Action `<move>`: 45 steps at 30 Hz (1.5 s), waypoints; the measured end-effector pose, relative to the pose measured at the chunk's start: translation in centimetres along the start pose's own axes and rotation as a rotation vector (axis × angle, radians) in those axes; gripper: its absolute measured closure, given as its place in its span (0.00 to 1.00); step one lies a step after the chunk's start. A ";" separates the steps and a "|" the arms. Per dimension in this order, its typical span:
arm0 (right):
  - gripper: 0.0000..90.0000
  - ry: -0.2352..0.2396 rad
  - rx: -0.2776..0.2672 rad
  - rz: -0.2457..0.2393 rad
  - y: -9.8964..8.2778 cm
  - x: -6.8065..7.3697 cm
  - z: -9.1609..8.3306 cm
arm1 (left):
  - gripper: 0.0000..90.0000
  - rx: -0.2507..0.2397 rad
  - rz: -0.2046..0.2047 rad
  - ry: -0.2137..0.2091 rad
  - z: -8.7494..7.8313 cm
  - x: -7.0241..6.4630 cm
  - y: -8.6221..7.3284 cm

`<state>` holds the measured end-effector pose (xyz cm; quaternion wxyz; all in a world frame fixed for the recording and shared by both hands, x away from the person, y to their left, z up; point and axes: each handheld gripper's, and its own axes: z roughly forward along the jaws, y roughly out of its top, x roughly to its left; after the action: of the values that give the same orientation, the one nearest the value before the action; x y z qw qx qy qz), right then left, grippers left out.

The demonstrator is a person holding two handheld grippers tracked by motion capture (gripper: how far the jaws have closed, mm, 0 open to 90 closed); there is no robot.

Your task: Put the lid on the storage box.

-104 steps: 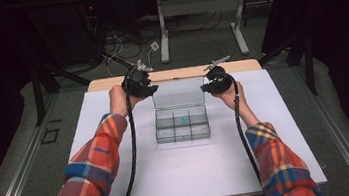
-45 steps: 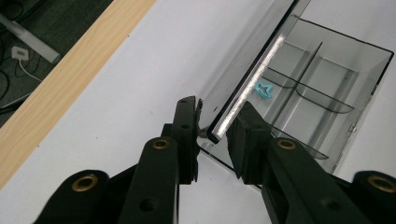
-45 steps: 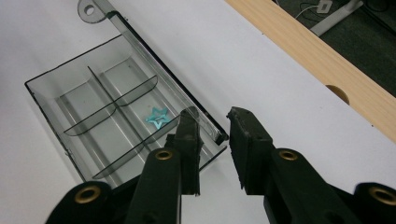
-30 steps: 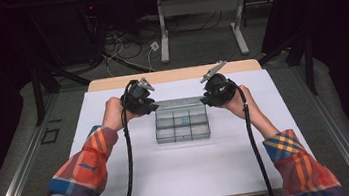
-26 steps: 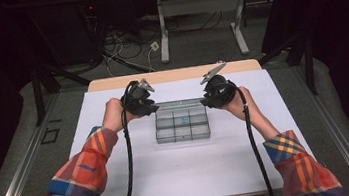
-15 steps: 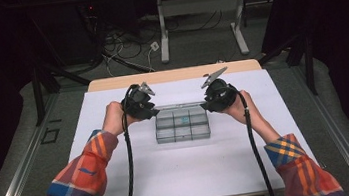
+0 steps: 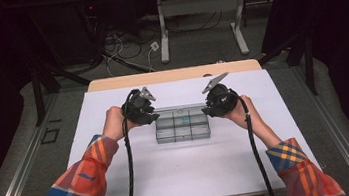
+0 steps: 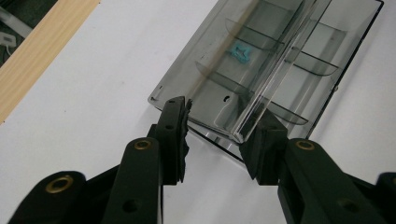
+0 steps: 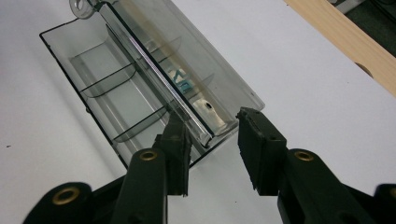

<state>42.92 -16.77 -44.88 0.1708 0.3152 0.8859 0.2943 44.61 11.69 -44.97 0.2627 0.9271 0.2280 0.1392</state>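
Two claws, jaws apart, flank the organizer box (image 7: 182, 125), lying left-to-right.

Both hand-held grippers' jaws just wider at the ends of the clear box (image 7: 181, 124), lid now raised.

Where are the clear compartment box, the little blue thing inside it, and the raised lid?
Compartment box (image 7: 183, 133), high view, its near wall.
Blue thing (image 8: 241, 51), left gripper view, its middle.
Lid (image 9: 187, 60), right gripper view, its clear panel.
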 end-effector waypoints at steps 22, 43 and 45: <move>0.67 -0.005 0.023 -0.003 -1.8 1.3 0.5 | 0.65 0.036 -0.010 0.025 0.9 -1.7 -1.4; 0.65 0.021 0.043 0.011 -3.8 2.2 1.5 | 0.65 0.059 -0.034 0.003 2.3 -2.9 -3.0; 0.64 0.019 0.049 0.021 -3.9 2.3 1.5 | 0.65 0.063 -0.035 0.009 2.4 -3.1 -3.1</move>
<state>40.12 -17.09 -48.80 0.1514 0.3259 0.8910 0.2775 41.77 11.51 -49.12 0.2349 0.9302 0.2494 0.1315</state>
